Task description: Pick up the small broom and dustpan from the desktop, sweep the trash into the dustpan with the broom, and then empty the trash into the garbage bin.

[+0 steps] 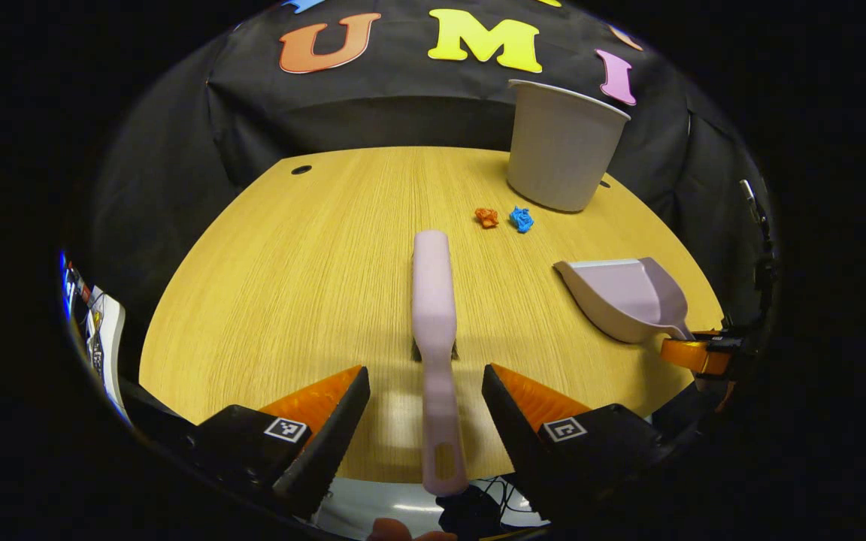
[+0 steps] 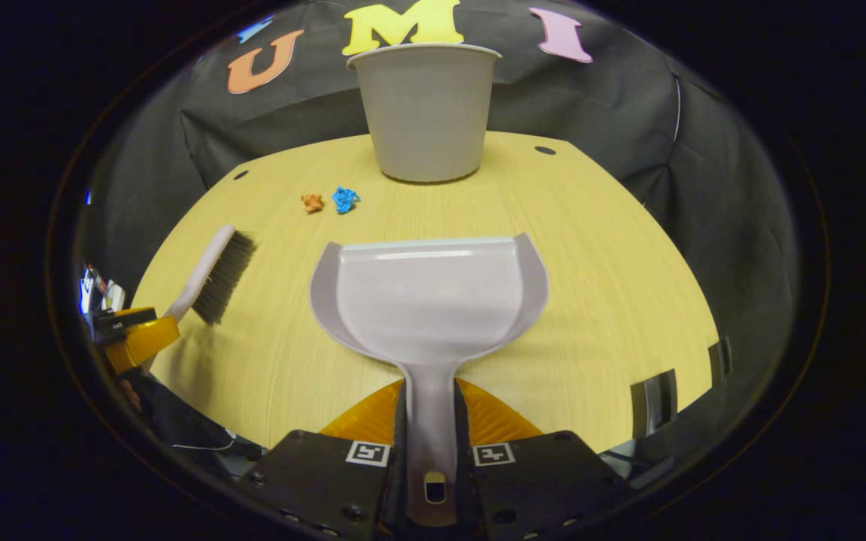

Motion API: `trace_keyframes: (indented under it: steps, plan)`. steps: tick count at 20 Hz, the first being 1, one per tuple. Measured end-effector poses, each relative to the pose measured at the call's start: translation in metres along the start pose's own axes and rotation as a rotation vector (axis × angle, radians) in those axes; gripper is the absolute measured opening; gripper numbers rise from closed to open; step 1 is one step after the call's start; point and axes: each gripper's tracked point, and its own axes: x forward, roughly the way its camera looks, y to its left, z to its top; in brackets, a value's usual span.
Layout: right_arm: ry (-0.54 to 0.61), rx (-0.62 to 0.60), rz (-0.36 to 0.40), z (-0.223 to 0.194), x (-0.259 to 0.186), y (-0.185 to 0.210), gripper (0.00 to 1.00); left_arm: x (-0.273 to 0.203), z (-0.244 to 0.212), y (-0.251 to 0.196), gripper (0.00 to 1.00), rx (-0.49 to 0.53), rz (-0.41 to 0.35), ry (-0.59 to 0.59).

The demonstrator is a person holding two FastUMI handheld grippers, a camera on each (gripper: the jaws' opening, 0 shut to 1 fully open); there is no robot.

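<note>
Left gripper [image 1: 425, 391] fingers spread wide, straddling broom [image 1: 434, 315] handle without contact. Right gripper [image 2: 431, 451] clamps dustpan [image 2: 428, 297] handle.

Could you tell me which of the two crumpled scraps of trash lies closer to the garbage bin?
The blue scrap lies closer to the garbage bin; the orange scrap sits just beside it, on the side away from the bin and toward the broom.

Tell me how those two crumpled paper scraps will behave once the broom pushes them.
The orange scrap and blue scrap look like small crumpled wads, so probably very light and apt to skid or tumble. The desk looks smooth, offering little grip. Their loose crumpled shapes may snag in the broom bristles.
</note>
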Motion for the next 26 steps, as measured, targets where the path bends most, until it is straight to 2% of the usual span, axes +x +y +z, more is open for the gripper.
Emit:
trace_keyframes:
  steps: [3,7,10,15,16,17,18,20,21,22,25,26]
  plan:
    - [0.004,-0.001,0.002,0.0,0.0,-0.001,0.25,0.012,-0.001,0.0,1.0,0.0,0.003,0.038]
    - [0.014,0.0,0.005,0.0,0.0,-0.001,0.25,0.023,-0.003,0.003,0.96,-0.012,0.005,0.085]
    - [0.018,-0.004,0.006,0.001,0.001,-0.002,0.22,0.03,-0.004,0.004,0.86,0.002,0.011,0.108]
    - [0.035,-0.023,0.016,0.004,0.002,-0.006,0.25,0.035,-0.011,0.004,0.72,0.008,0.005,0.151]
    - [0.038,-0.027,0.019,0.005,0.002,-0.007,0.25,0.037,-0.013,0.004,0.67,0.01,0.004,0.158]
    - [0.039,-0.034,0.021,0.005,0.002,-0.009,0.25,0.038,-0.013,0.004,0.7,0.01,0.007,0.166]
    - [0.042,-0.041,0.024,0.006,0.003,-0.01,0.25,0.039,-0.013,0.005,0.64,0.009,0.014,0.171]
    - [0.048,-0.057,0.03,0.008,0.003,-0.012,0.25,0.041,-0.011,0.007,0.45,0.007,0.031,0.176]
    - [0.049,-0.064,0.035,0.009,0.003,-0.014,0.22,0.043,-0.01,0.006,0.4,0.006,0.031,0.179]
    - [0.053,-0.073,0.04,0.01,0.003,-0.015,0.25,0.043,-0.009,0.004,0.34,0.005,0.024,0.184]
    - [0.065,-0.115,0.06,0.014,0.005,-0.024,0.22,0.047,-0.006,0.005,0.3,0.008,0.015,0.201]
    - [0.07,-0.136,0.069,0.015,0.006,-0.027,0.25,0.048,-0.005,0.007,0.3,0.014,0.017,0.207]
